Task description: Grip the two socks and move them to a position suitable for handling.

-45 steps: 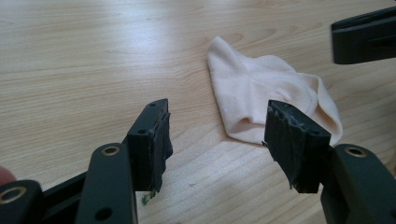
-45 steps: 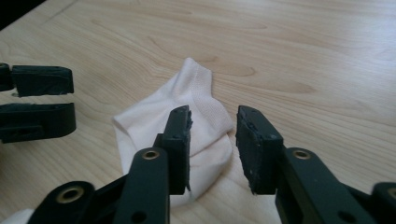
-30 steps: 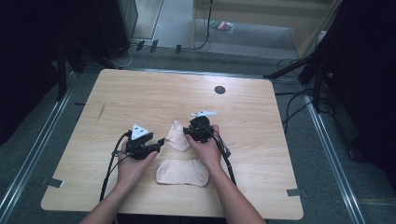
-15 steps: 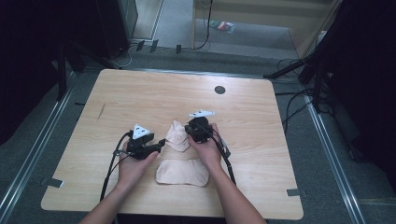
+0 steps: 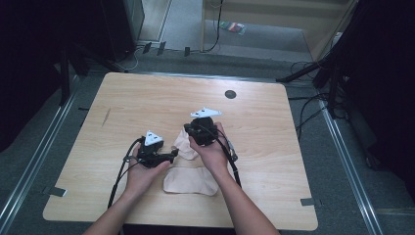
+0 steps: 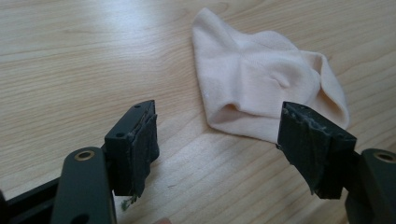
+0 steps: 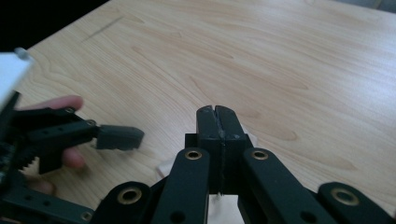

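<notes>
Sock lies on wooden table.

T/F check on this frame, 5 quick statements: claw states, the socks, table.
1. The left claw is open. True: its jaws stand wide apart, with nothing between them.
2. The right claw is open. False: its jaws are pressed together, and pale fabric shows just under them, so it looks shut on the lifted sock.
3. Two pale socks are on the table. True: the lifted sock at the right claw, the flat sock nearer the person.
4. The flat sock lies at the table's far edge. False: it lies near the near edge, between the forearms.
5. A red mug stands on the table. False: none is there; a dark round hole sits near the far edge.
</notes>
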A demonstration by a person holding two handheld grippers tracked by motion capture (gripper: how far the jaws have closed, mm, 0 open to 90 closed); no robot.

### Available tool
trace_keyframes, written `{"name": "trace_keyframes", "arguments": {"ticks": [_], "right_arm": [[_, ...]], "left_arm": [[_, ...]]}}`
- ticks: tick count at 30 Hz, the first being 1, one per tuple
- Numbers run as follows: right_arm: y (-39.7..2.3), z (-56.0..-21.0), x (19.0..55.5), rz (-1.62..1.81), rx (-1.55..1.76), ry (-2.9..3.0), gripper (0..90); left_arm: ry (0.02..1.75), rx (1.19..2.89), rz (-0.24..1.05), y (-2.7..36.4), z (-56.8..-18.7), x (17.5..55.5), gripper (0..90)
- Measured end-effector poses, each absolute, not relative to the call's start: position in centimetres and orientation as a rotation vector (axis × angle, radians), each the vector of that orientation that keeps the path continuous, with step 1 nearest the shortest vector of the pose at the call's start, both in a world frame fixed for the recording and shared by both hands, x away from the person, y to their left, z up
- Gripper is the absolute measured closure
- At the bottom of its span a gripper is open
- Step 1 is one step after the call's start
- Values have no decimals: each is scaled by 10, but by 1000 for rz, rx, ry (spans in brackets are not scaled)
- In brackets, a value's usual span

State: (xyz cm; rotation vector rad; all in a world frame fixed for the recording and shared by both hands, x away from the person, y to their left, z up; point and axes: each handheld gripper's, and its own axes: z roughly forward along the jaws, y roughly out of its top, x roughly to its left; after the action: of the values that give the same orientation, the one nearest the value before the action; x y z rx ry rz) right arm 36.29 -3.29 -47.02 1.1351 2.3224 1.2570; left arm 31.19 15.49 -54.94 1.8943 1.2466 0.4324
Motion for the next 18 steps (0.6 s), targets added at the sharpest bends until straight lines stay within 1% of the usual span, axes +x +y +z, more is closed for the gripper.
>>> {"name": "trace_keyframes", "arguments": {"ticks": [3, 5, 9, 12, 16, 18], "right_arm": [[-31, -467, 360, 1196, 1115, 2313, 900], [-32, -473, 361, 1172, 1153, 2324, 900], [-41, -500, 372, 1157, 1269, 2329, 746], [-46, -516, 380, 1157, 1319, 2348, 681], [-49, -525, 387, 1097, 1375, 2298, 632], [-50, -530, 389, 1097, 1407, 2311, 640]], "left_arm": [[1252, 1897, 430, 154, -550, 312, 289], [1259, 1887, 428, 155, -549, 312, 296], [1265, 1875, 416, 158, -549, 312, 313], [1265, 1874, 413, 159, -549, 312, 326], [1267, 1871, 415, 159, -549, 312, 336], [1270, 1865, 407, 159, -549, 312, 338]]}}
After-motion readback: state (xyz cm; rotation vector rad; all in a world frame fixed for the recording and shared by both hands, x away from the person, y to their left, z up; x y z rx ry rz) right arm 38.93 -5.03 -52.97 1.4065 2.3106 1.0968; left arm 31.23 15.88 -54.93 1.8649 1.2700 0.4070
